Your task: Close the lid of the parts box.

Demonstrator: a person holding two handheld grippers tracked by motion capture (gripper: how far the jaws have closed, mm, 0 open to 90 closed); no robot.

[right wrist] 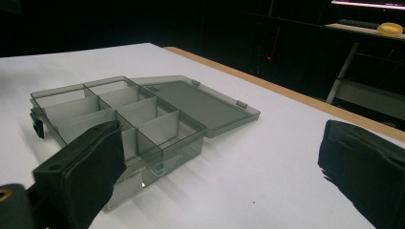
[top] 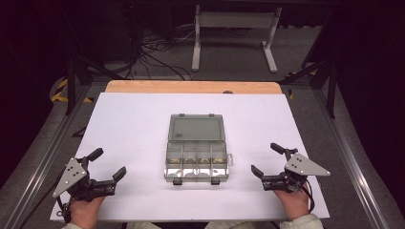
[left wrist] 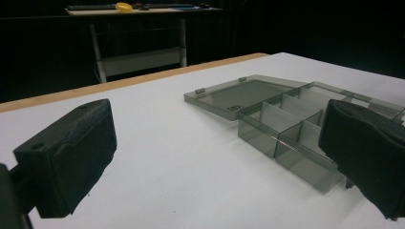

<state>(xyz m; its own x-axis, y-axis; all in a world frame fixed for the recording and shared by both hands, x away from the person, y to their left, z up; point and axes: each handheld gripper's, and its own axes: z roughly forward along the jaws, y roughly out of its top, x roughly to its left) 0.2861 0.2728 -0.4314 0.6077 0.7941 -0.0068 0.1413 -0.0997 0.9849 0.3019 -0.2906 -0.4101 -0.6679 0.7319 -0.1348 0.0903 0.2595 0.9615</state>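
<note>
Centrally, organiser box [top: 197, 148] lies between left gripper [top: 108, 164]; right gripper [top: 267, 160].

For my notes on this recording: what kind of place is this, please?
Probably a lab or workshop set up for recording, not a home. A white-covered table holds a plastic compartment box, loose cables lie on the floor behind, and a desk frame stands in the dark surroundings.

- My left gripper [top: 109, 165]: black frame, grey three-cornered plate with small screws, a cable trailing.
- My right gripper [top: 267, 160]: the same.
- My fingers [left wrist: 67, 162]: thick, black, soft-faced blocks.
- My sleeves [top: 301, 223]: pale cuffs.
</note>
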